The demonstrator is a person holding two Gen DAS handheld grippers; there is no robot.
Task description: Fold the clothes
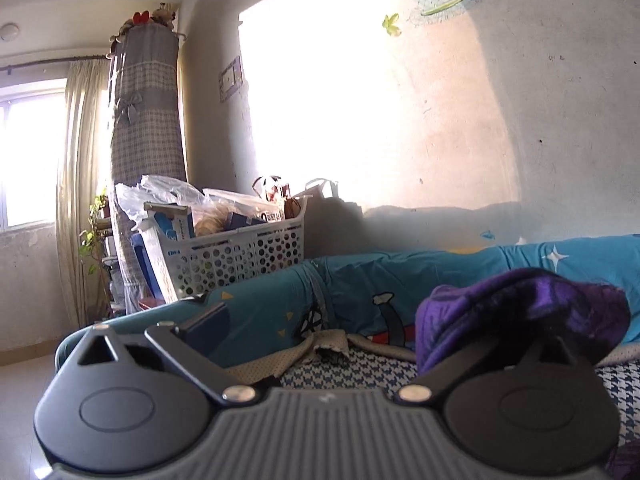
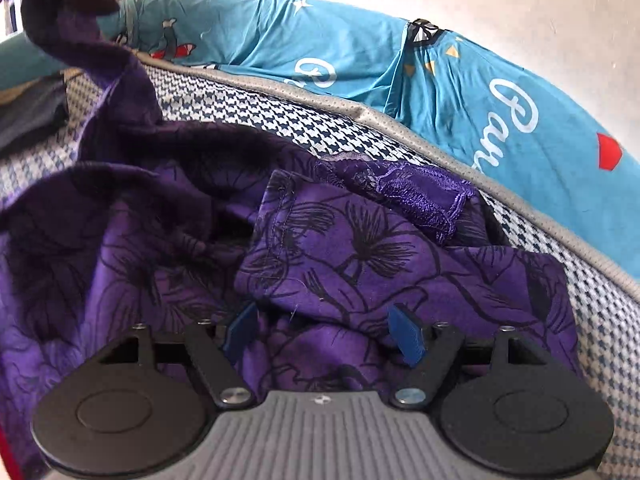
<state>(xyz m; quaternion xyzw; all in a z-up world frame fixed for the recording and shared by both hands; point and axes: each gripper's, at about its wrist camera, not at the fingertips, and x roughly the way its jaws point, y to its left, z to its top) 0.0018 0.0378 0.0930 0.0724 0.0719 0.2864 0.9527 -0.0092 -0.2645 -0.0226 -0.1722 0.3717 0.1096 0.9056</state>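
A purple garment with a black flower print (image 2: 352, 248) lies crumpled on the houndstooth mat (image 2: 280, 108), a lace-edged part folded over at its far side. My right gripper (image 2: 324, 332) points down at it, its blue pads (image 2: 406, 334) apart just above the cloth and not pressing on it. A strip of the garment rises to the top left (image 2: 120, 92). In the left wrist view my left gripper (image 1: 380, 328) stands wide open. A fold of the purple garment (image 1: 520, 312) drapes over its right finger and hides the tip. Its left finger (image 1: 208, 320) is bare.
A teal printed sheet (image 2: 460, 92) bunches along the mat's far edge against the wall. A white laundry basket (image 1: 240, 256) full of bags stands at the bed's far end. Beside it are a tall cloth-covered unit (image 1: 148, 152), a curtain and a window.
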